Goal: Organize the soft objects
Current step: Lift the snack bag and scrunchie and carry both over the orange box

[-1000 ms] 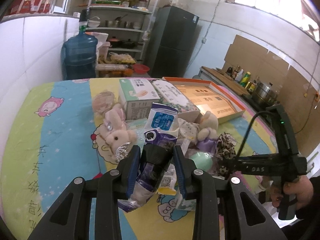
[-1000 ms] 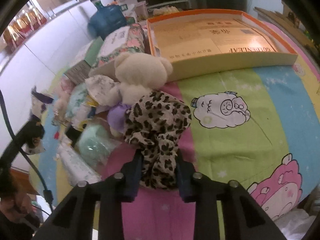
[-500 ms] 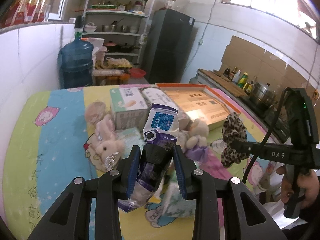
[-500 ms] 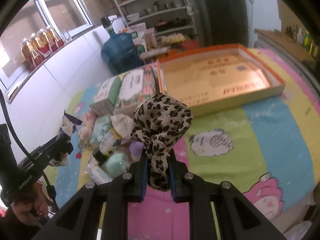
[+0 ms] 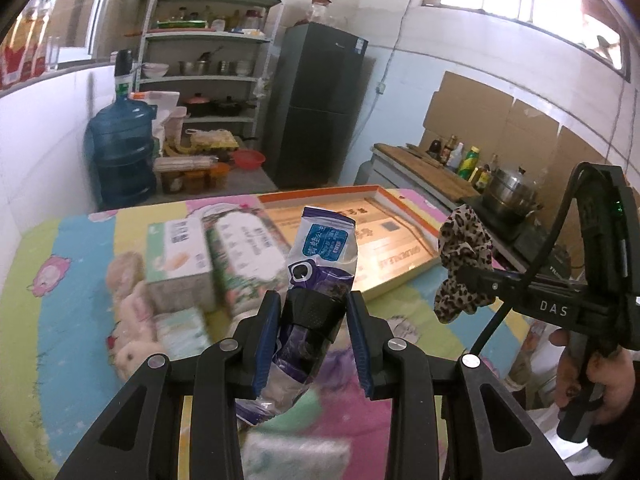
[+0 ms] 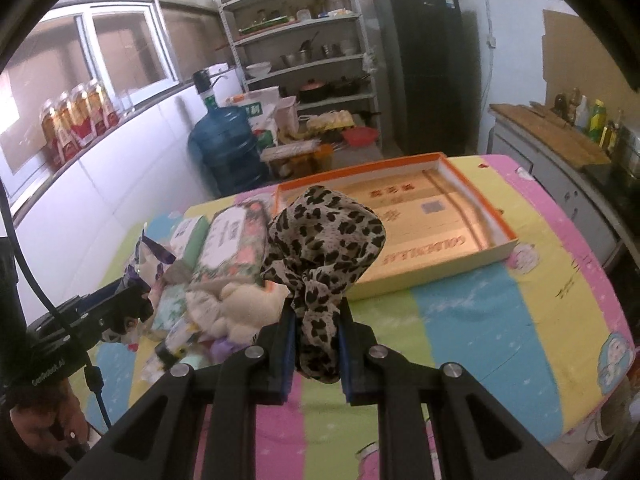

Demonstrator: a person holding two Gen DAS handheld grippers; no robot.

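The desk (image 6: 500, 312) is covered by a striped cartoon-print cloth in pink, yellow, green and blue. At its far side lies a shallow orange-rimmed box lid (image 6: 472, 216), open side up, its interior printed in tan. Left of the lid, two tissue packs lie side by side: a floral-print pack (image 6: 232, 244) and a green-and-white pack (image 5: 176, 256). In front of the packs sits a loose pile of soft items, including a cream plush toy (image 6: 236, 304) and, in the left wrist view, a blurred pink plush rabbit (image 5: 128, 320). The left gripper (image 5: 312, 320) is closed on a purple-and-blue plastic pouch (image 5: 320, 264); the pouch stands upright between the blue pads, its black cap at jaw level and its crumpled lower end hanging below the jaws, clear of the desk. The right gripper (image 6: 316, 332) is clamped narrowly on a leopard-print fabric item (image 6: 324, 240); the gathered end of the fabric is pinched between the pads and the fuller portion bulges above the fingertips, raised above the cloth and in front of the near left corner of the box lid. In the left wrist view the same fabric item hangs at the tip of the right gripper to the right of the pouch, well apart from it. A hand (image 5: 596, 372) grips the handle of the right gripper.
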